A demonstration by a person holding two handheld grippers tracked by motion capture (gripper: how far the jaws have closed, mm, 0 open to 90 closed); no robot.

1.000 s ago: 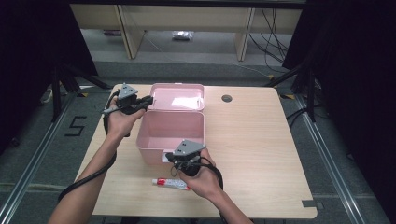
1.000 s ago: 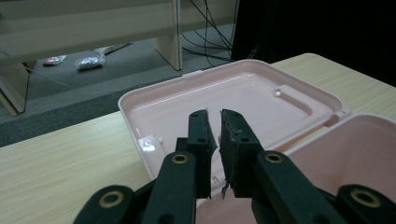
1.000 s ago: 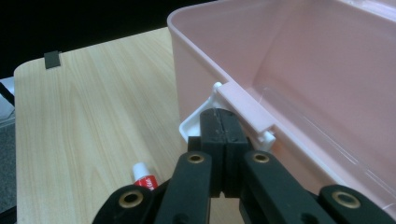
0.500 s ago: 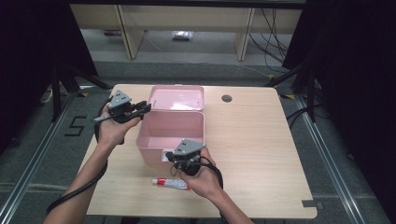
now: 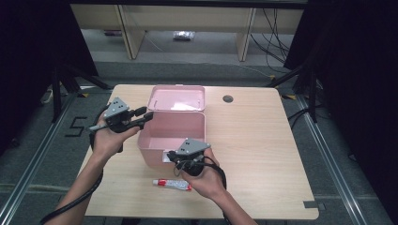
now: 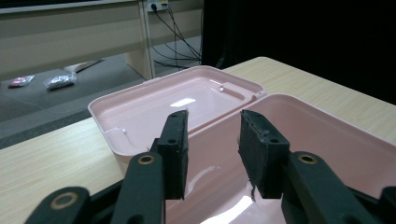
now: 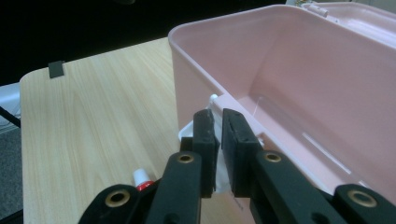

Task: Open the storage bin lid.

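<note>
A pink plastic box (image 5: pixel 149 155) stands open mid-table, its lid (image 5: pixel 177 98) laid flat behind it. My left gripper (image 5: pixel 144 115) hovers at the box's left rim; its jaws have just been opening and stand open with nothing between them, and the left gripper view looks past them (image 6: pixel 212 122) over box and lid (image 6: pixel 154 105). My right gripper (image 5: pixel 172 157) is at the front wall. Its jaws (image 7: pixel 218 114) have just been opening too: a narrow gap shows, with the white latch (image 7: pixel 213 99) between the pads. A red and white tube (image 5: pixel 172 184) lies in front of the box.
Bare light wood tabletop (image 5: pixel 263 150) stretches to the right of the box, with a round cable hole (image 5: pixel 228 99) at the back and a black tape mark (image 5: pixel 309 204) near the front right corner. Stand legs (image 5: pixel 58 84) and shelving sit on the floor beyond.
My left gripper has drawn back from the lid, to the left and nearer the person, with its jaws spreading. The right hand has stayed at the front wall.
</note>
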